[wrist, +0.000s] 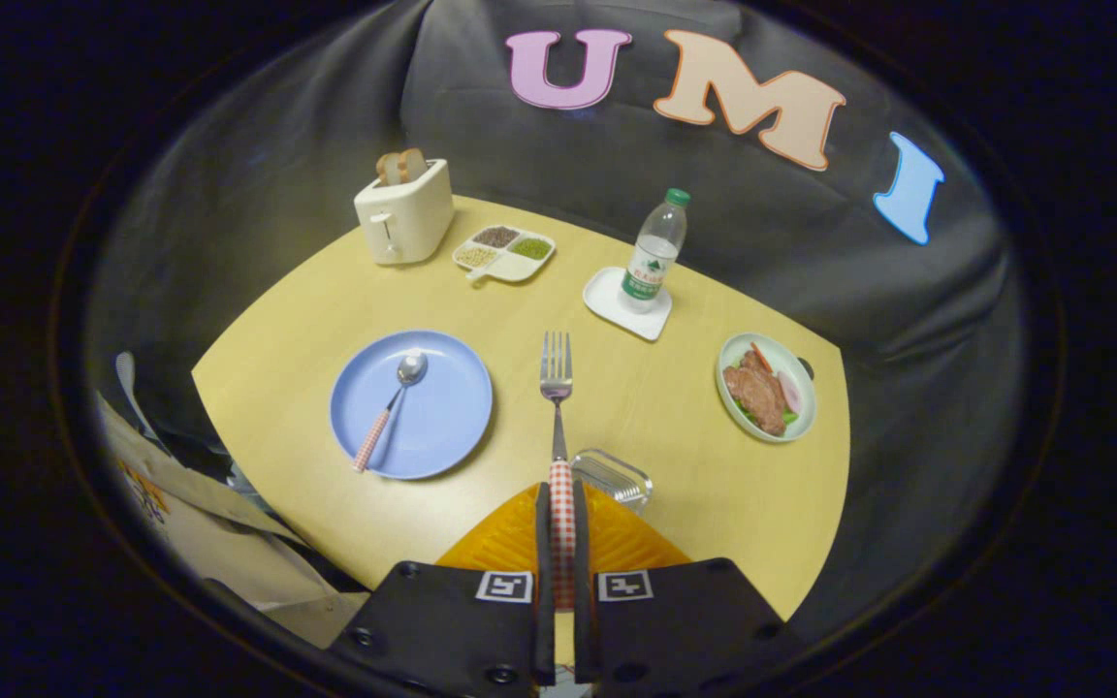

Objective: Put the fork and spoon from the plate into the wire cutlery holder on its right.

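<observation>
**Fork clamped in my tool, spoon on the plate**

My tool [563,528] sits at the bottom centre of the frame, its two fingers drawn in narrow on the red-and-white checked handle of the steel fork [557,407]. Both fingers press the handle from either side. The fork points straight ahead, tines up toward the middle of the frame, raised over the pale yellow wooden worktop [306,310]. The lower end of its handle runs down between the fingers and is lost between the tool's dark blocks.

Left of the fork, the round light-blue plate [411,404] carries the steel spoon with a checked handle [390,405], bowl toward the upper right, handle end reaching the plate's lower left rim.

Just right of the fingers, low in the frame, lies the wire cutlery holder [612,477]; I see only its upper rim and part of one side, the rest is cut off behind a finger, and its wires are hard to make out.

At upper left stands a cream toaster with two slices of bread [405,210], beside it a white divided dish of grains [504,254]. At upper centre-right a clear plastic bottle with a green cap [655,254] stands on a white square coaster [628,304]. At right rests a pale green bowl of meat and vegetables [766,387]; a small dark thing behind its rim I cannot identify.
</observation>
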Tool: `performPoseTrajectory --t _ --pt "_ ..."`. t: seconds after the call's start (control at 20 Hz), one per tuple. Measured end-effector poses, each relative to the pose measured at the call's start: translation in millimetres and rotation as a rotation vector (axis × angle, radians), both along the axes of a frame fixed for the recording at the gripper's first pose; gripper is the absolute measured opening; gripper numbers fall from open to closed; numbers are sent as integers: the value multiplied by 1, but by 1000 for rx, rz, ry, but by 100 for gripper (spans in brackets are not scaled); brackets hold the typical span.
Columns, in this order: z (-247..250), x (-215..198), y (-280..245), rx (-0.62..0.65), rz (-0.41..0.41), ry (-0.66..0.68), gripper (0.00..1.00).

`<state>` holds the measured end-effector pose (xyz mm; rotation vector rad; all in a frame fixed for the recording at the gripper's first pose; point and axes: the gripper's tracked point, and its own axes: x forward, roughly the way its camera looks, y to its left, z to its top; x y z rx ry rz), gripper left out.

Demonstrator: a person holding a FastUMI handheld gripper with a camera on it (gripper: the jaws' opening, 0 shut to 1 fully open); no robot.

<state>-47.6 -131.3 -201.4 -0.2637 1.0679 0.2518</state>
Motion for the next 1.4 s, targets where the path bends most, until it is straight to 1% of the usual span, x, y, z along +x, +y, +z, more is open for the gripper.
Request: performPoseTrajectory --t 0.15,0.3,0.45,0.65,0.8,0.95,1.2,1.35,1.4 --pt "-1 -18 -25 -24 10 75 11" --pt "-9 -38 -43 -56 56 158 11" --pt "-23 -49 -49 -75 98 221 10" --pt "-45 -57 -48 -83 111 309 11" --pt "-59 -55 -53 -112 113 357 11" --pt "-70 -51 -49 -104 100 403 11" --pt "-83 -43 -45 -110 108 461 11" --pt "-82 -32 -42 -93 88 427 16" --pt "-80 -28 -41 -84 78 410 23"
